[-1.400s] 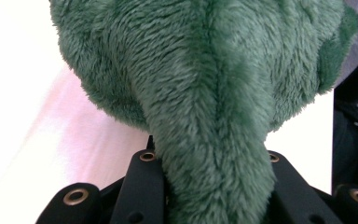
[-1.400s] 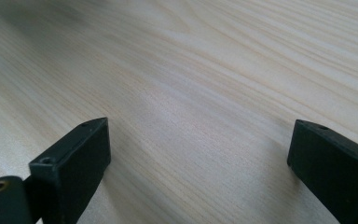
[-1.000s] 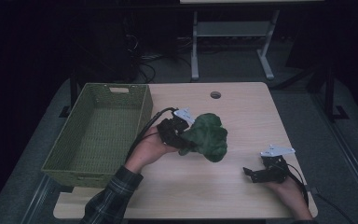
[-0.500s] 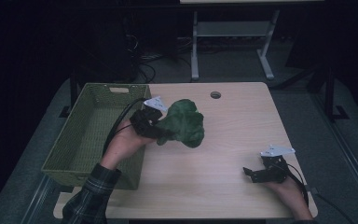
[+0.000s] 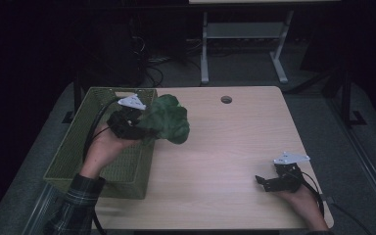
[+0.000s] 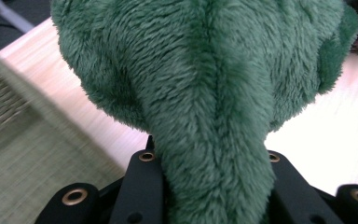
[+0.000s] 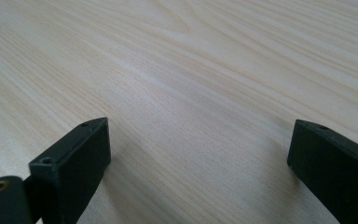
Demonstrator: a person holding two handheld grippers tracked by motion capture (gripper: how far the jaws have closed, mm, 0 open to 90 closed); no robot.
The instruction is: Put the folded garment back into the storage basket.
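Green plush, a soft toy of deep pile, is clamped in the left hand-held gripper, whose two black jaws press on a narrow neck of the fabric; in the left gripper view the toy swells out beyond the jaws into a broad, lobed mass. From above, the toy hangs in the air over the seam between the green woven basket and the bare tabletop, with the gripper itself above the basket's right wall and the bulk of the plush out past that wall on the table side. So the relation that matters, as I judge it, is this: the basket's open interior lies to the left of and below the toy, and the toy's long axis runs roughly level from the jaws toward the right and a little away from the person (the pinched end nearest the hand, the wide end pointing off toward the table's middle). A drop would likely need the wide end carried over the wall first. The right hand-held gripper rests low near the front right corner of the tabletop, well apart from both toy and basket, its jaws spread wide with nothing between them.
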